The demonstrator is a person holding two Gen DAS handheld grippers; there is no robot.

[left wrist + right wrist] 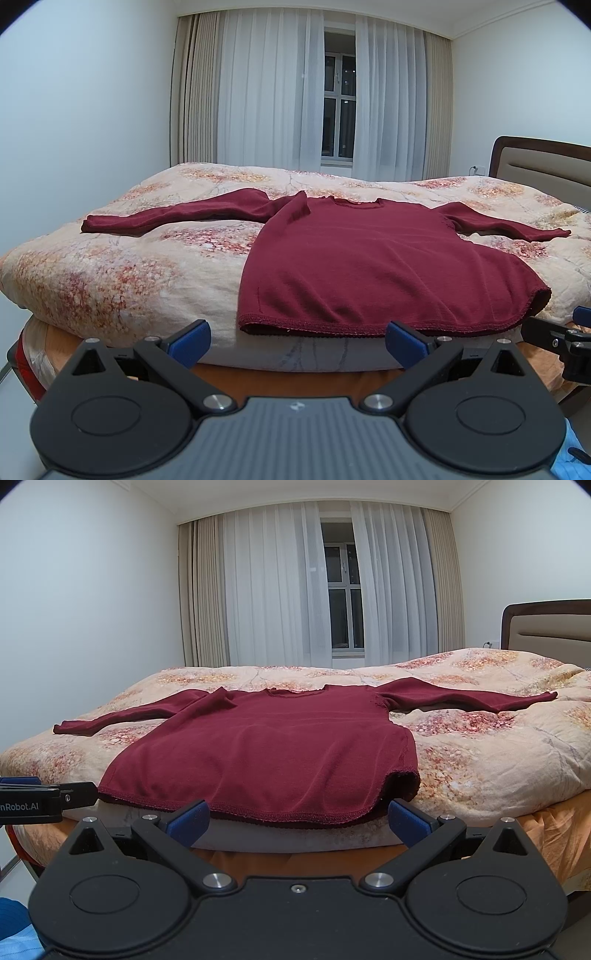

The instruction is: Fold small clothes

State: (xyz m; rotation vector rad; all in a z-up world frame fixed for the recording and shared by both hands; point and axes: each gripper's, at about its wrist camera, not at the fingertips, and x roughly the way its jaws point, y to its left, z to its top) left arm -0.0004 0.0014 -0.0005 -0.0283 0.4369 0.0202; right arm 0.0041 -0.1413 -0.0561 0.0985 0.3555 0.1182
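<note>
One dark red sweater was spread flat on the floral quilt of the bed, its hem at the quilt's near edge, its neckline toward the far edge, and its two sleeves stretched toward the left and right edges. In the left wrist view, the right gripper was seen only in part at the right border, so its jaws could not be judged there; a headboard stood at the right. In the right wrist view, the left gripper showed side-on at the left border, with printed lettering on its body. Two grippers were counted, each with two blue-padded fingers. Both pairs of jaws were held wide apart and empty. The hem lay just beyond and between the fingertips of each gripper, untouched.
</note>
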